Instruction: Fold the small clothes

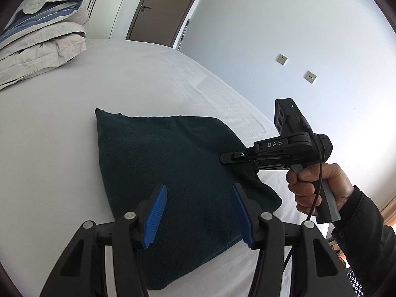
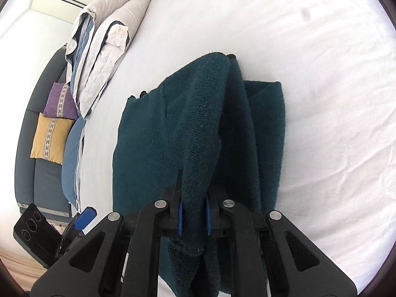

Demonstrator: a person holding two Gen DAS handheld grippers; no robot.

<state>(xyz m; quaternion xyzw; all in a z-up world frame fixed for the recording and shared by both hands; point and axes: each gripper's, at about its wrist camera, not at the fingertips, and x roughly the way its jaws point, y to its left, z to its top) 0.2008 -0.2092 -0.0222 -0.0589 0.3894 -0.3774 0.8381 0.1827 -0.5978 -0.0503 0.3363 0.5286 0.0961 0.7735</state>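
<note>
Here the white bed (image 1: pixel 123 79) is taking up most of both views, with a folded duvet (image 1: pixel 42 37) sitting at its far corner and, in the right wrist view, two cushions (image 2: pixel 53 138) resting on a seat beyond the edge. The dark green garment (image 1: pixel 158 173) is lying near the middle of the sheet, most of it flat, one side being lifted into a ridge. The right gripper (image 2: pixel 194 212) is pinching that raised edge, its blue pads pressing in on the knit from both sides, and a hand (image 1: pixel 314 188) is holding its grip handle. The left gripper (image 1: pixel 198 212) is hovering just above the near part of the cloth with its jaws spread and nothing between them. Judging from this, a fold is being carried across the garment, and only one corner is being held. To do it well, the raised edge is probably best carried low and level across the flat part, so the cloth is rolling over itself rather than dragging the lower layer along. The free gripper is well placed to be pressing down on the flat part or taking the matching corner, which should be keeping the fold line straight. Letting go only once the edges are lining up is likely the safest finish.
</note>
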